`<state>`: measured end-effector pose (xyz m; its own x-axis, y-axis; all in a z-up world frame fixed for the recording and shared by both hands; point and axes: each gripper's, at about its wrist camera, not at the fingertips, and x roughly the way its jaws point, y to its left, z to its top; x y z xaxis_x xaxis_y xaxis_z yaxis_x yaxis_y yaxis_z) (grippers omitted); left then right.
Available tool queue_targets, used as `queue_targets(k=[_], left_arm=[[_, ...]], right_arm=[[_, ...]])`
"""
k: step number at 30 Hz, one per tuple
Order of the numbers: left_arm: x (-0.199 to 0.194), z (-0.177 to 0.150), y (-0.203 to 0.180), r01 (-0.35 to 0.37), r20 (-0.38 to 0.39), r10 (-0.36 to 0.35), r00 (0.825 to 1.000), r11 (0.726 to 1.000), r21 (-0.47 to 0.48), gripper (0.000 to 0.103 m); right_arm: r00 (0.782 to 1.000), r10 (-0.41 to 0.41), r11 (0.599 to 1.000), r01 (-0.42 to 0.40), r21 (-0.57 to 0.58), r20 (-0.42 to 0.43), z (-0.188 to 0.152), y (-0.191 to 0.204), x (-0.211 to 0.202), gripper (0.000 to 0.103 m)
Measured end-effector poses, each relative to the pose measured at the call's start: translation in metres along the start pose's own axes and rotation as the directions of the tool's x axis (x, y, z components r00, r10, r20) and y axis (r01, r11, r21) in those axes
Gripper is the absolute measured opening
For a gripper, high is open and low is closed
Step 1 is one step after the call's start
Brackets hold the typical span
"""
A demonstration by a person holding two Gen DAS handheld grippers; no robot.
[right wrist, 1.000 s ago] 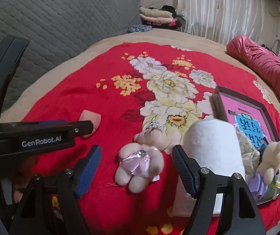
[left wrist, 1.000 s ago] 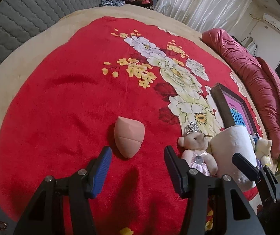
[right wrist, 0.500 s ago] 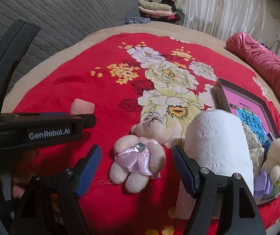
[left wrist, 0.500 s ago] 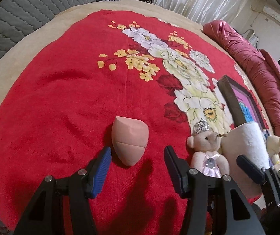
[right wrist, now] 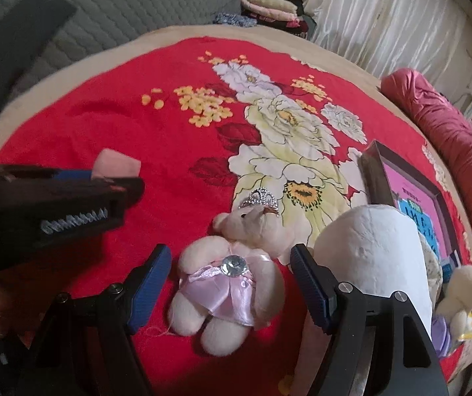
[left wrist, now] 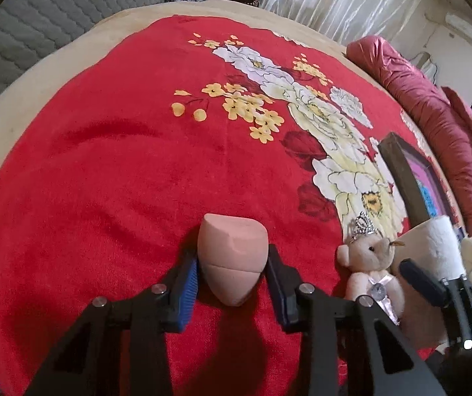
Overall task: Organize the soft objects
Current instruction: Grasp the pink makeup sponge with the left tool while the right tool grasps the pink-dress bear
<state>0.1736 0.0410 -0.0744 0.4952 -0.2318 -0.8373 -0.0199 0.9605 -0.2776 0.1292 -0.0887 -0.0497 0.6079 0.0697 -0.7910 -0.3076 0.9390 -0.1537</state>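
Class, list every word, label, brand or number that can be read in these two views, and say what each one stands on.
White lettering on the side of the left gripper: motion-blurred, not readable now.
Blue characters on the pink cover in the dark frame: too distorted to read.
Bear, sponge, white roll, blanket: no text.

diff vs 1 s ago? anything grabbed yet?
The left tongs moved forward over the red blanket and closed around the pink sponge; both pads now touch its sides, though it still lies on the blanket. The right tongs crept closer to the teddy bear, still open and straddling it. Bear, white roll and framed box stayed put.
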Motion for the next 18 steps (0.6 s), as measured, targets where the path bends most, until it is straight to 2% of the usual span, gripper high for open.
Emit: queue_targets(k=[6,10,12,13,18], left_arm=[[0.001,0.000,0.000,0.004,-0.004,-0.004,1.000,1.000,0.008,0.038],[0.001,0.000,0.003,0.021,-0.008,-0.021,1.000,1.000,-0.004,0.038],[0.001,0.000,0.003,0.024,-0.010,-0.024,1.000,1.000,-0.001,0.038],[0.001,0.000,0.003,0.026,-0.011,-0.026,1.000,1.000,0.001,0.038],[0.000,0.000,0.003,0.027,-0.007,-0.027,1.000,1.000,0.006,0.037]], right_arm=[[0.995,-0.077,0.995,0.072,-0.075,-0.067,0.002,0.012,0.019,0.077],[0.990,-0.084,0.991,0.071,-0.112,-0.116,0.005,0.015,0.030,0.076],[0.987,-0.079,0.990,0.062,-0.126,-0.138,0.009,0.012,0.036,0.072],[0.987,-0.076,0.990,0.058,-0.127,-0.145,0.010,0.011,0.038,0.060],[0.986,-0.068,0.990,0.047,-0.135,-0.151,0.014,0.002,0.040,0.050]])
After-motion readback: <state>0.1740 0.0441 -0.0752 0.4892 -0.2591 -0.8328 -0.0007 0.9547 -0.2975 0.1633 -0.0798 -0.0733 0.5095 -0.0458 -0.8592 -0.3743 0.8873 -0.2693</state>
